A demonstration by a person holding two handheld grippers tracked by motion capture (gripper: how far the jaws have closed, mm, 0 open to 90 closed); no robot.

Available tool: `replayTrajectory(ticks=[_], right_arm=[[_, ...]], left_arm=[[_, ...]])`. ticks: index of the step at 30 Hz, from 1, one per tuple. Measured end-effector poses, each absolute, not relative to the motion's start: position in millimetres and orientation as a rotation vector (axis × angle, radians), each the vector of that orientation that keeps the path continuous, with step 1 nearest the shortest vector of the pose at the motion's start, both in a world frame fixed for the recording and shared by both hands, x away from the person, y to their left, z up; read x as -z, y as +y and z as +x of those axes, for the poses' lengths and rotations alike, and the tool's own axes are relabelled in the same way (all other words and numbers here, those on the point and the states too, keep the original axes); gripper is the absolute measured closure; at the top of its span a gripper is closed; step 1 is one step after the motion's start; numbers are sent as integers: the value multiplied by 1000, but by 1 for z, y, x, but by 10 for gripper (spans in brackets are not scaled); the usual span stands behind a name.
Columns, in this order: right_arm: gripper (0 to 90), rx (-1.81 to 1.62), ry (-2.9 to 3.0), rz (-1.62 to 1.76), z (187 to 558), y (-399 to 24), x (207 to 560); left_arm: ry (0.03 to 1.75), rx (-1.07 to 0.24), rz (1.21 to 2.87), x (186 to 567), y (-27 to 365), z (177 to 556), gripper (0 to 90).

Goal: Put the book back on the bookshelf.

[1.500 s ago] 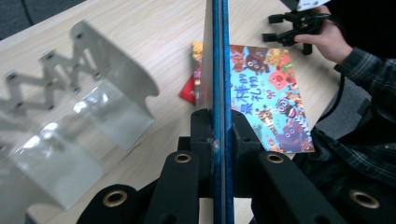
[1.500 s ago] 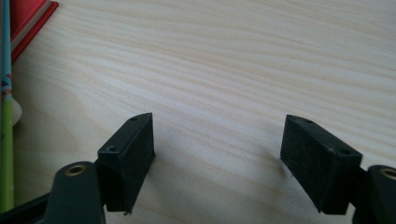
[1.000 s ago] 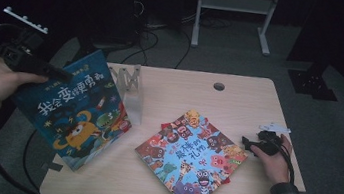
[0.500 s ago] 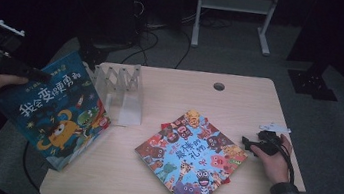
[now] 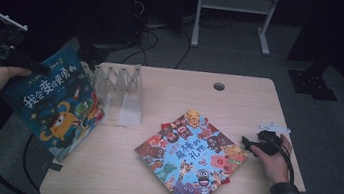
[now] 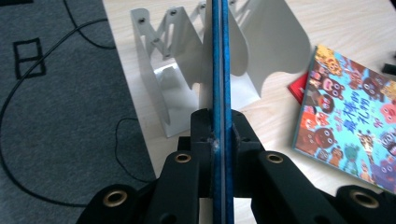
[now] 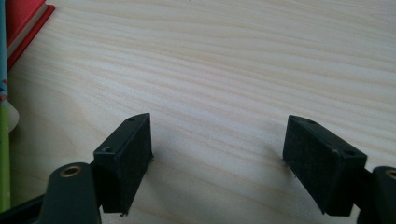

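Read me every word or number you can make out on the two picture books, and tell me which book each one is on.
"我会变便勇敢": large white title on the dark blue book clamped in the left tongs; the middle characters are blurred, so the reading is unsure.
"最棒的礼物": dark title on the light blue book lying flat on the table.
The small print on both covers is too blurred to read.

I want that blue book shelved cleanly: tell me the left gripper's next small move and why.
Probably ease the blue book right and down toward a slot of the white rack. The left gripper is shut on the book's edge, the book hangs off the table's left side, and the rack's dividers stand just ahead of it, not yet entered.
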State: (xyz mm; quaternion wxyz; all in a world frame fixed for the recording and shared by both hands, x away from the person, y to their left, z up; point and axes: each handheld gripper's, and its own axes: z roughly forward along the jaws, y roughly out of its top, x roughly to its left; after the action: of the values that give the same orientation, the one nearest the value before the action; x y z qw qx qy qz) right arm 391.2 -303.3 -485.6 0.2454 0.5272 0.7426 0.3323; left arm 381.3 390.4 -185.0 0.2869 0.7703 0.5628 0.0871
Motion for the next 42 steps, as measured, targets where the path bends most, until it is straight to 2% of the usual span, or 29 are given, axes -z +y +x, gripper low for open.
replayTrajectory(ticks=[23,42], right_arm=[[233,-909,2029,1437,391,-304,486],[236,-911,2033,1434,391,-304,486]], left_arm=[[1611,-350,1980,191,380,426,830],[1658,-365,1921,201,384,449,828]])
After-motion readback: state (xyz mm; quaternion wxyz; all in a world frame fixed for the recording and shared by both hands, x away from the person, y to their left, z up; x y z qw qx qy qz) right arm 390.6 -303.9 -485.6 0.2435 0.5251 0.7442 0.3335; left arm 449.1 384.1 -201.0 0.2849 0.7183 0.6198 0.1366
